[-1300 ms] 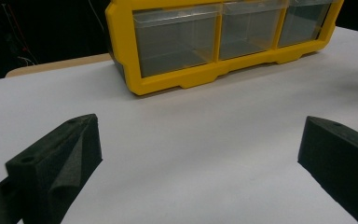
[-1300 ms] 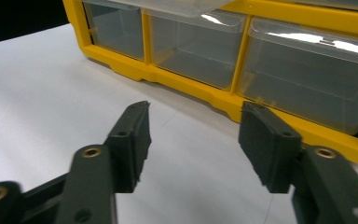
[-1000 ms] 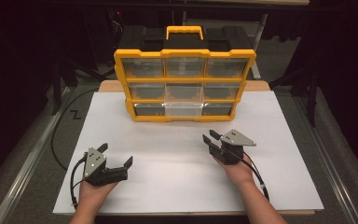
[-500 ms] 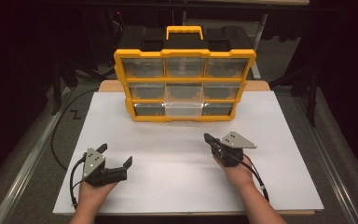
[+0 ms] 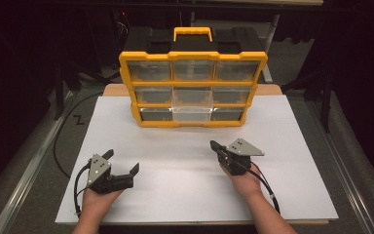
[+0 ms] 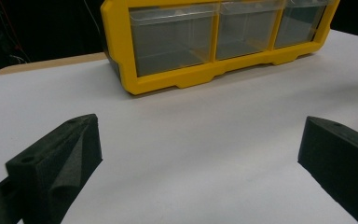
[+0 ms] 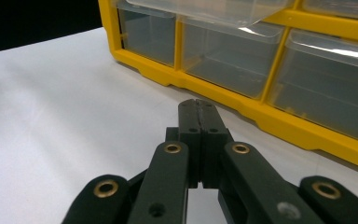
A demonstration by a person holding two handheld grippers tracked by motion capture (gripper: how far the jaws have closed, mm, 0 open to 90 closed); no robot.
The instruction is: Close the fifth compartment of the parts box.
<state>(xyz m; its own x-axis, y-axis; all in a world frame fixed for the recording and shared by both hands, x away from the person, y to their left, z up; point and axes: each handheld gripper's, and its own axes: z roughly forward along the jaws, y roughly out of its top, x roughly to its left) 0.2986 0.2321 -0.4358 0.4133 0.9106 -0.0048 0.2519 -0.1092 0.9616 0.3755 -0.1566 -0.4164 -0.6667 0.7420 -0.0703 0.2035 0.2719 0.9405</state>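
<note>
A yellow and black drawer organizer (image 5: 193, 78) with clear plastic drawers stands at the back centre of the white table top (image 5: 292, 146). One clear drawer (image 5: 191, 113) in its middle column sticks out a little. My left gripper (image 5: 122, 162) rests at the front left, held in a hand, jaws wide open with nothing between them. In the left gripper view it (image 6: 200, 149) faces the organizer's bottom row (image 6: 172, 42) across bare white surface. My right gripper (image 5: 214, 145) lies at the front right, shut on nothing. Its tip (image 7: 198, 105) points at the organizer's yellow base (image 7: 261, 112), a short way off.
A black cable (image 5: 61, 141) loops over the grey floor left of the table. A wooden board edge (image 5: 114, 89) shows behind the white sheet. Dark stands and drapes surround the table. Bare white surface lies between both grippers and the organizer.
</note>
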